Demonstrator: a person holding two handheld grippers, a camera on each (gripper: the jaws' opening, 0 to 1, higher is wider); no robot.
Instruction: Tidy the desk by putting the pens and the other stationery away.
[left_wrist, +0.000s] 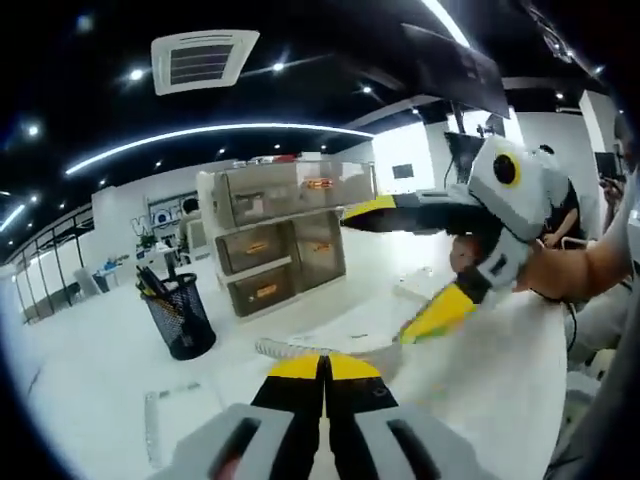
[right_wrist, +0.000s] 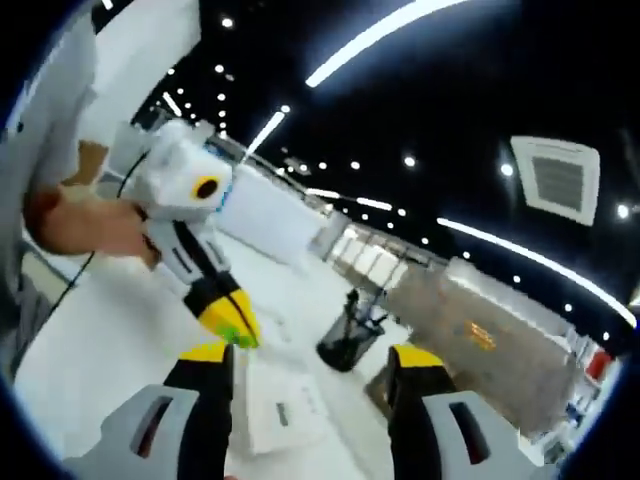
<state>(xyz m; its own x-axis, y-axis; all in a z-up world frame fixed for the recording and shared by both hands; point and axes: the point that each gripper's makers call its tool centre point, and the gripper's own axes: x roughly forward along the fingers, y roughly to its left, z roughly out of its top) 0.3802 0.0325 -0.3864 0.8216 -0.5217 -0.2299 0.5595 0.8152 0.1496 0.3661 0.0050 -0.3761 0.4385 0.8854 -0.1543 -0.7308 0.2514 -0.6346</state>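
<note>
White desk (left_wrist: 90, 370), mesh pen cup (left_wrist: 178, 315)

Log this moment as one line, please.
left gripper: shut, empty | right gripper: open, empty, raised above desk | pen holder: pens inside, beside drawer unit | stage: nothing gripped

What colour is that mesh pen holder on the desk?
Black; the pen holder shows best in the left gripper view.

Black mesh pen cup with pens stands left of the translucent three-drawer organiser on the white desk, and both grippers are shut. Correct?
Not quite. The left gripper is shut, but the right gripper is open, its jaws standing apart in the right gripper view. The black mesh pen cup does stand left of the translucent three-drawer organiser on the white desk in the left gripper view.
</note>
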